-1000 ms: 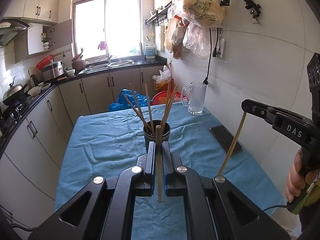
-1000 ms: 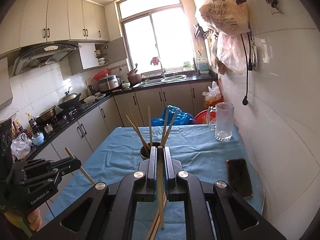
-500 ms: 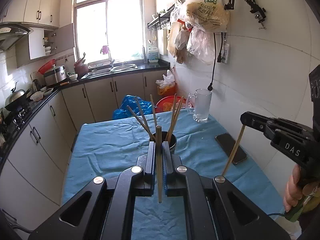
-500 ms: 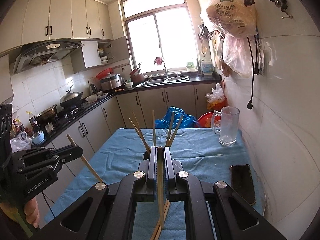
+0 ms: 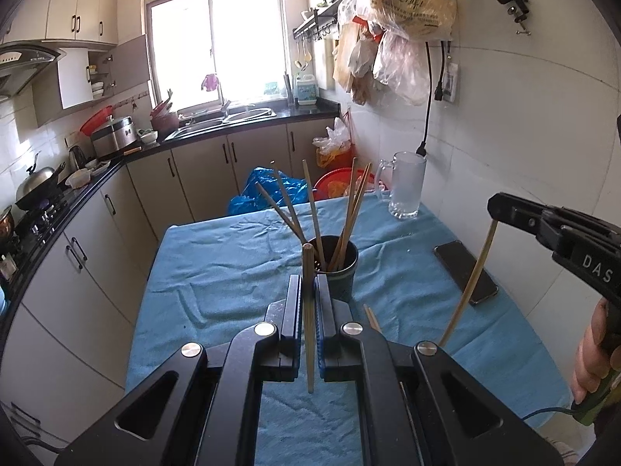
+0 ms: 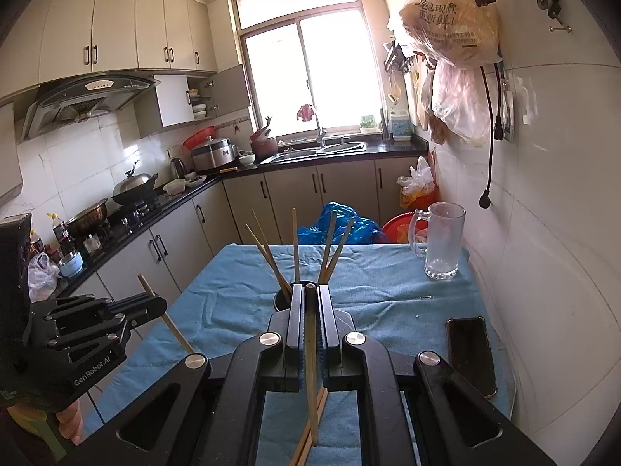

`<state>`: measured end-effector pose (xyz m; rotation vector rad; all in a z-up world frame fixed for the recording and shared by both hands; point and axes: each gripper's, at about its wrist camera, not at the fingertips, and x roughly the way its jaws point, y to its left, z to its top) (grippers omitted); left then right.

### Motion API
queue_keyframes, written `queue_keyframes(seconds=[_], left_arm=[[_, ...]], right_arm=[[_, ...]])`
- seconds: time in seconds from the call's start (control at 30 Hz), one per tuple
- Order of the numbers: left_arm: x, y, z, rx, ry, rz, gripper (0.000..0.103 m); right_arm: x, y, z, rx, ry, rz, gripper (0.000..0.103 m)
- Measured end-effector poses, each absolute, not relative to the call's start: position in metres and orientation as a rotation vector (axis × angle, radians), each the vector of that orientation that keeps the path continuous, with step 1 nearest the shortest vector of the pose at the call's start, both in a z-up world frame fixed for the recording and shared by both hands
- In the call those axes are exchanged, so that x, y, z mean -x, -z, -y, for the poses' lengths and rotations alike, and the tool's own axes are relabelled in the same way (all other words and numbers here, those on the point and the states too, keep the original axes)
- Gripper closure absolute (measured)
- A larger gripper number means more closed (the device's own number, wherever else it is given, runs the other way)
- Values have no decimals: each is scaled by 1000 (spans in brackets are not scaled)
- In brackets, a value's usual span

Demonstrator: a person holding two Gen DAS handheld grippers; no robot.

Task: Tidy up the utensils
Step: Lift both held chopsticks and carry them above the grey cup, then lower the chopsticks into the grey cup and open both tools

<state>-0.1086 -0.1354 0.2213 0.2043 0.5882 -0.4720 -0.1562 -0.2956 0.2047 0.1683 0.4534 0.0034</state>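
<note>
Each gripper, left [image 5: 309, 291] and right [image 6: 309, 303], is clamped on one chopstick [image 5: 309, 334] above the blue cloth [image 5: 217, 272], near the cup [image 5: 341, 268] holding five more.

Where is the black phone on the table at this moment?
The black phone lies flat on the blue cloth at the table's right side near the tiled wall, nearer the camera than the glass mug.
</note>
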Motion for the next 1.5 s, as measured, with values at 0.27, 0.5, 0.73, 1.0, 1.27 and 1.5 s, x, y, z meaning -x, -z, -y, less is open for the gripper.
queue_keyframes(seconds=[0.27, 0.5, 0.73, 1.0, 1.27, 1.5], left_arm=[[105, -218, 136, -208, 464, -602, 97], [103, -219, 138, -195, 476, -610, 97], [105, -219, 136, -187, 490, -610, 97], [95, -242, 123, -91, 505, -587, 97], [80, -283, 123, -26, 506, -473, 97], [46, -304, 144, -8, 510, -416, 97]], right_arm=[[154, -205, 296, -170, -3, -455, 97], [154, -204, 297, -169, -3, -457, 97], [154, -205, 297, -171, -4, -456, 97], [148, -211, 300, -179, 0, -440, 97], [127, -243, 301, -195, -2, -365, 97], [87, -272, 299, -218, -7, -301, 97]])
